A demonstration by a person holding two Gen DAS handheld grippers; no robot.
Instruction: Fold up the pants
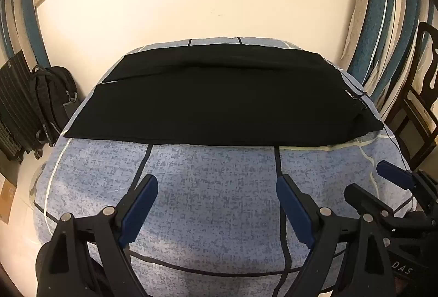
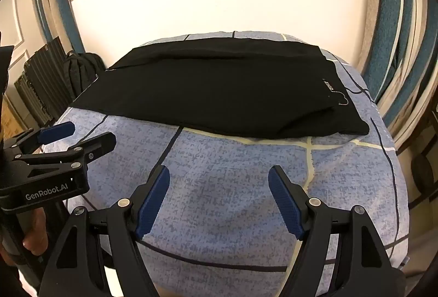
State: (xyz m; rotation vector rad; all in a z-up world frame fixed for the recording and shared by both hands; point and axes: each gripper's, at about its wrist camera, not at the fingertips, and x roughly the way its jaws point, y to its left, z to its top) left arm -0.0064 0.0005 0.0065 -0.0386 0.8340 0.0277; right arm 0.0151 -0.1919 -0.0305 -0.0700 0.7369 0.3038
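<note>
**Pants flat on bed, both grippers open and clear**

Left of the bed (image 1: 208,187), on the floor by the wall, stand a dark ribbed case (image 1: 13,105) and a black backpack (image 1: 52,100). The bed carries a blue-grey cover with dark and pale lines.

The black pants (image 1: 219,97) lie flat across the far half of the bed, running from its left edge to its right edge, with the long near hem roughly parallel to the near edge. Small white lettering (image 2: 330,85) shows near the right end of the pants. Their far side sits close to the bed's far edge, below a cream wall (image 1: 191,1).

The left gripper (image 1: 216,197) hangs over the bare near part of the bed, tilted downward, its blue-padded fingers spread wide with nothing between them. It is well short of the pants.

The right gripper (image 2: 219,197) hangs beside it, likewise tilted downward, fingers wide and empty, also short of the pants.

A wooden chair (image 1: 418,94) stands past the bed's right edge, against striped curtains (image 1: 383,9).
</note>
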